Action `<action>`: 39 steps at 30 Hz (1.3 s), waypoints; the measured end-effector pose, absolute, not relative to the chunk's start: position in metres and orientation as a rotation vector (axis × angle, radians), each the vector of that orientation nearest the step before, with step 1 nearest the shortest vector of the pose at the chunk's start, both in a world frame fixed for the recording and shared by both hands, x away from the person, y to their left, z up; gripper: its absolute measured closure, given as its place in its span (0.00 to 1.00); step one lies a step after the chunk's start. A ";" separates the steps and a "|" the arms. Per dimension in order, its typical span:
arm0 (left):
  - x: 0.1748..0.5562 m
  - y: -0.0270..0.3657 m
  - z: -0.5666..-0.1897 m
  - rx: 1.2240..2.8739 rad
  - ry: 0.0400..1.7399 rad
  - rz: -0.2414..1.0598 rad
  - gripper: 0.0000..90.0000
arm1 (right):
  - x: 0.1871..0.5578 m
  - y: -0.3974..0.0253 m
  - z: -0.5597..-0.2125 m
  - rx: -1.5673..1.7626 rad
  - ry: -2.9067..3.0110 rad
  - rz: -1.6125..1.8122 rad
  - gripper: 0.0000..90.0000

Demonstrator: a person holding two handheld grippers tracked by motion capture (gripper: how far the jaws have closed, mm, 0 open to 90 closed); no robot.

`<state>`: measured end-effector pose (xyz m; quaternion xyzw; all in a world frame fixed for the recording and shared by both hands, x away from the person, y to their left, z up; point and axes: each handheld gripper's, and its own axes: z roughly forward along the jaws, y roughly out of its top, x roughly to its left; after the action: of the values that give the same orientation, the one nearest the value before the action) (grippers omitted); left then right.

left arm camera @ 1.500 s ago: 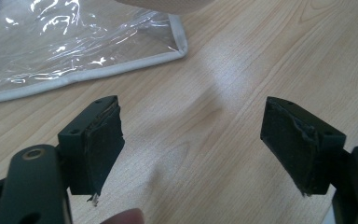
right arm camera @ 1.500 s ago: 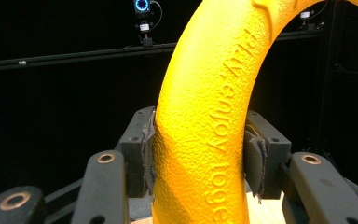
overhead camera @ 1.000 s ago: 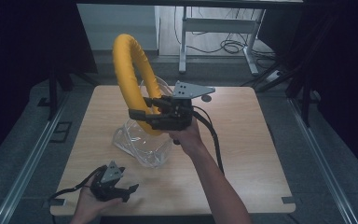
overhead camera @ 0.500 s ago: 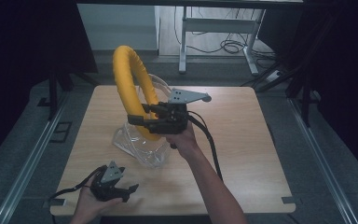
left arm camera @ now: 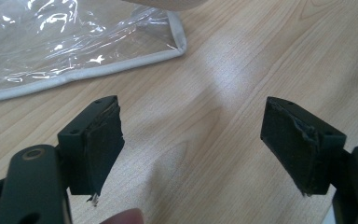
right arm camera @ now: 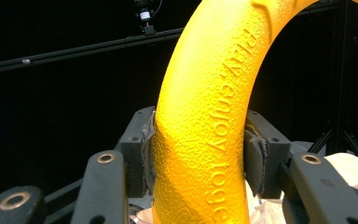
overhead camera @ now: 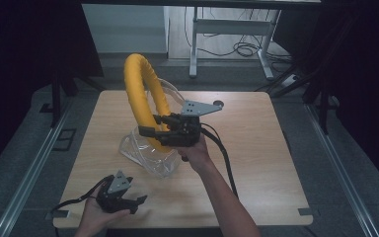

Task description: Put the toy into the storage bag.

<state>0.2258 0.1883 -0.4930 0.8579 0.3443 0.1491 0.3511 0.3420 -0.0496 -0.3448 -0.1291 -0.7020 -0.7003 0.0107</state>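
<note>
A thick yellow ring (overhead camera: 140, 94) stands upright at the centre of the high view, its lower part dropping into a clear plastic bag (overhead camera: 145, 153) that lies crumpled on the wooden table (overhead camera: 256, 148). The ring has a pebbled, foam-like skin, and in the right gripper view raised letters run along its curve, reading "play enjoy toge" before the edge of the frame cuts them off. The right gripper (overhead camera: 154, 129) is clenched on the ring's near limb; in its own view the 2 black jaws press against either side of the yellow tube (right arm camera: 205, 140), their dark pads frayed at the edges. A grey three-cornered plate sits on top of this gripper and a black cable trails from it toward the lower right.

The left gripper (overhead camera: 137, 200) rests in the person's hand at the lower left of the high view, just above the table's near edge and well apart from the bag. Its jaws stand wide and released, nothing between them; its own view shows pale wood grain under them and the bag's grey piped hem (left arm camera: 98, 70) in the upper left.

Beyond the table, a metal frame leg and loose cables lie on the floor
</note>
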 end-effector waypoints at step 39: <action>0.226 0.188 -0.494 2.229 0.890 0.381 0.23 | 0.362 -0.055 -0.417 -0.595 -2.215 -2.078 0.54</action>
<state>0.2257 0.1877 -0.4937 0.8599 0.3432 0.1468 0.3483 0.3617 -0.0553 -0.4166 -0.1923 -0.7154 -0.6713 0.0235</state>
